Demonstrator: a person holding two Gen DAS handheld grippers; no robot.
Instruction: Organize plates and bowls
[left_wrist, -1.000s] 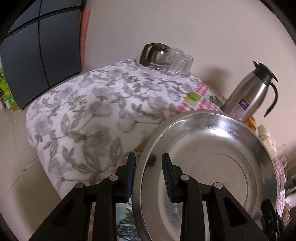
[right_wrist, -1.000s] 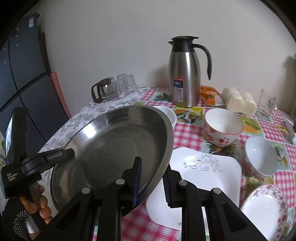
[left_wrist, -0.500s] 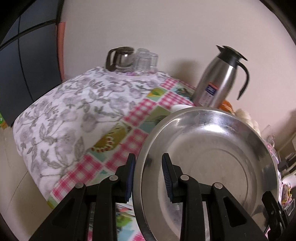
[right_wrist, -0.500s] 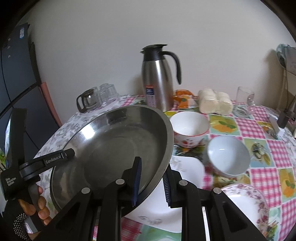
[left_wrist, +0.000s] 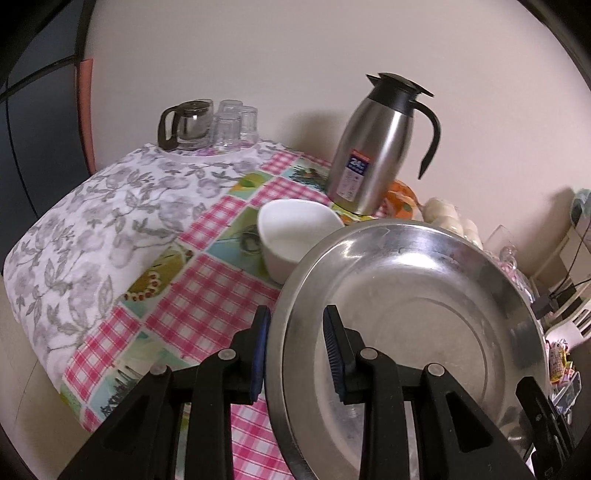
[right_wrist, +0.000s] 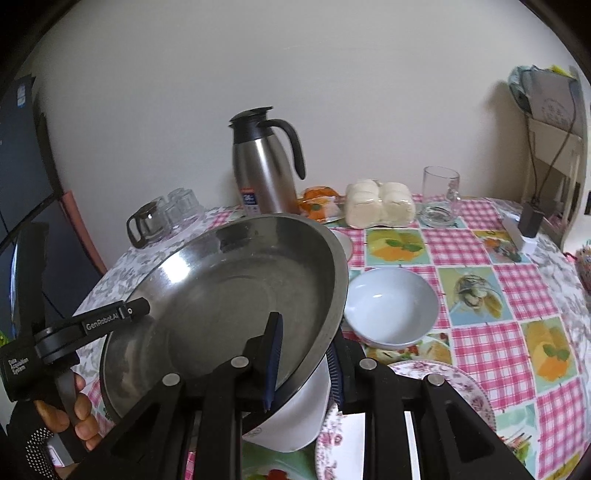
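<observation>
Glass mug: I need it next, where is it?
Right wrist view, far right of the table: the glass mug stands beside the wrapped buns, by the wall.

White square plate (right_wrist: 295, 413) mostly hidden under steel pan (right_wrist: 229, 288), floral plate (right_wrist: 461, 398) cut off by frame edge

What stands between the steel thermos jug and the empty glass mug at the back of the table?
In the right wrist view, an orange packet and a wrapped pack of white buns lie between the steel thermos jug and the glass mug.
</observation>
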